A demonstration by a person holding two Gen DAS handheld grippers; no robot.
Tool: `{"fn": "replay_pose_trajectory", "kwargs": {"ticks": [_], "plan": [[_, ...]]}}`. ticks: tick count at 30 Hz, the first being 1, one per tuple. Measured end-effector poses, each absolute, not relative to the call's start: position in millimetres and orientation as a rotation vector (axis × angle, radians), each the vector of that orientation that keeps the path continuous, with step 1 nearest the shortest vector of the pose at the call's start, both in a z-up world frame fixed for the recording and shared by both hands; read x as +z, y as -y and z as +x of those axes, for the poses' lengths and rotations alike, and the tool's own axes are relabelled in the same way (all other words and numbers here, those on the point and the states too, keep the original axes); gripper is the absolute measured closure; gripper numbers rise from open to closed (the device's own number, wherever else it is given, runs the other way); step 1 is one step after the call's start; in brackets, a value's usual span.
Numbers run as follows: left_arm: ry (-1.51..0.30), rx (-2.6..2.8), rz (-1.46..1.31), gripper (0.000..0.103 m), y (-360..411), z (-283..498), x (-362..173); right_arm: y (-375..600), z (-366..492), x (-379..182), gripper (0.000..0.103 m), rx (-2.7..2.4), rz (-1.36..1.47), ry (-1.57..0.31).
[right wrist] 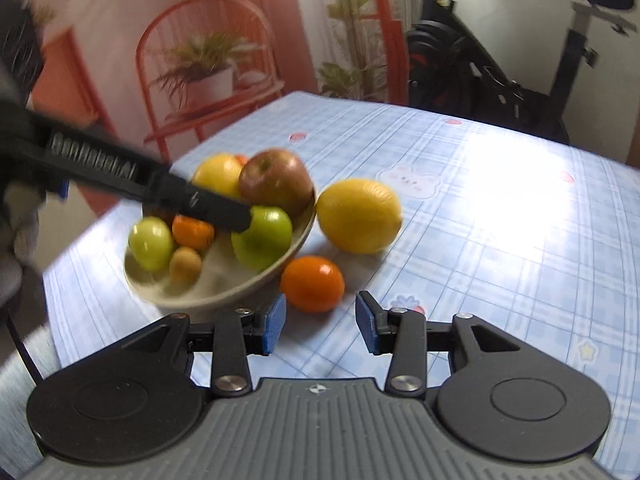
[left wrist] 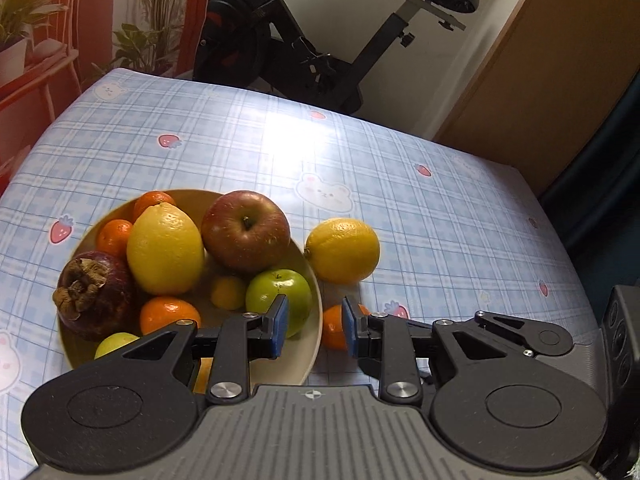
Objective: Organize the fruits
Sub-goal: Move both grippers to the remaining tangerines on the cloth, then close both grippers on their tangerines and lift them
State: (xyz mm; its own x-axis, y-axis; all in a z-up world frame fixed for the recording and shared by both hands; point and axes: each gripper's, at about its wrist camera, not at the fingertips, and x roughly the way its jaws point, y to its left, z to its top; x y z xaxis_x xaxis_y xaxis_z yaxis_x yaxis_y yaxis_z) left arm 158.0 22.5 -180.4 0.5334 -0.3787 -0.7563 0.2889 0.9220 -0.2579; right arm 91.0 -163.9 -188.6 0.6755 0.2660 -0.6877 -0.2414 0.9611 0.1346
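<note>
A beige bowl [left wrist: 310, 344] [right wrist: 276, 268] holds a red apple [left wrist: 246, 230] [right wrist: 276, 182], a lemon [left wrist: 165, 249], a green apple [left wrist: 276, 294] [right wrist: 262, 238], a mangosteen [left wrist: 96, 294], several oranges and small green and yellow fruits. A second lemon [left wrist: 343, 250] [right wrist: 358, 216] and a loose orange [left wrist: 332, 330] [right wrist: 313, 283] lie on the table right of the bowl. My left gripper [left wrist: 315, 330] is open and empty, hovering over the bowl's right rim; it also shows in the right wrist view [right wrist: 240, 216]. My right gripper [right wrist: 320, 324] is open and empty just in front of the loose orange.
The table [left wrist: 440, 220] has a blue plaid cloth with strawberry and bear prints. An exercise bike [left wrist: 320, 40] stands behind it, a wooden door [left wrist: 540, 80] at the right and plants on a red rack [right wrist: 200, 80] at the left.
</note>
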Motion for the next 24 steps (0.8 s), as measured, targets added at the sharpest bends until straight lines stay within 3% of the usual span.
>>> {"fn": "replay_pose_trajectory", "kwargs": {"ticks": [11,15,24], "plan": [[-0.943,-0.409,-0.1,0.073,-14,167,-184,154,112,-206,0.053,0.324,-0.038,-0.765],[-0.947,-0.418,-0.111,0.073,-9,173,-184,150,114,-207,0.06,0.345,-0.062,-0.762],[-0.991,-0.473,-0.136,0.073,2,178,-190,171,103,-208,0.06,0.292,0.026,-0.766]]}}
